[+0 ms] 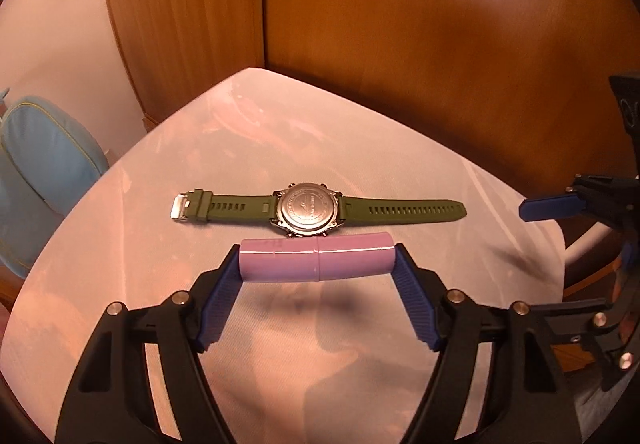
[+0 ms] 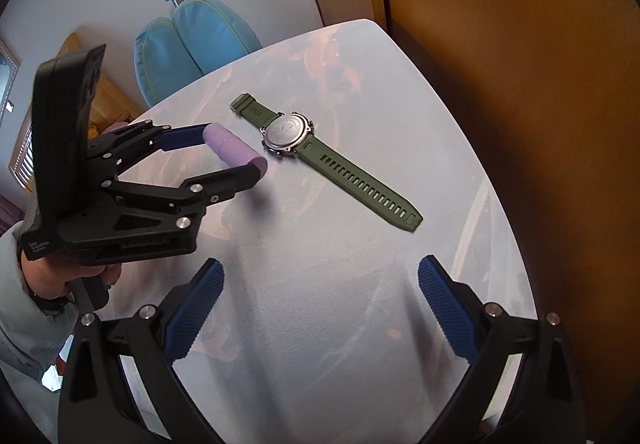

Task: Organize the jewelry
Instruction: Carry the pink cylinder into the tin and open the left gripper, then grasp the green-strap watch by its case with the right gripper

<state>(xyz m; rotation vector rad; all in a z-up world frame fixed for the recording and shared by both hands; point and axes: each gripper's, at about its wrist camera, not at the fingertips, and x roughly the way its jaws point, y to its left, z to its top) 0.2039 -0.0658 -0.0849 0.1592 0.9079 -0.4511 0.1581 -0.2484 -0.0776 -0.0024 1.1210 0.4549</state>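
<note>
Lilac tube held end to end in the left gripper, watch lying just past it

From the left: the left gripper (image 1: 318,258) is clamped on a lilac tube (image 1: 316,258), one blue pad on each end, the tube crosswise between the fingers and lifted off the pale table (image 1: 360,344), to judge by its shadow below. To set it down well, I would lower it level and short of the watch, then release only once it rests, since a round tube is likely to roll. The green watch (image 1: 308,209) lies face down and flat just beyond the tube, its strap stretched parallel to it, buckle to the left; the two do not touch. Further right, the right gripper (image 2: 320,304) hangs wide apart and empty over bare table, the watch well ahead of its fingers.
</note>
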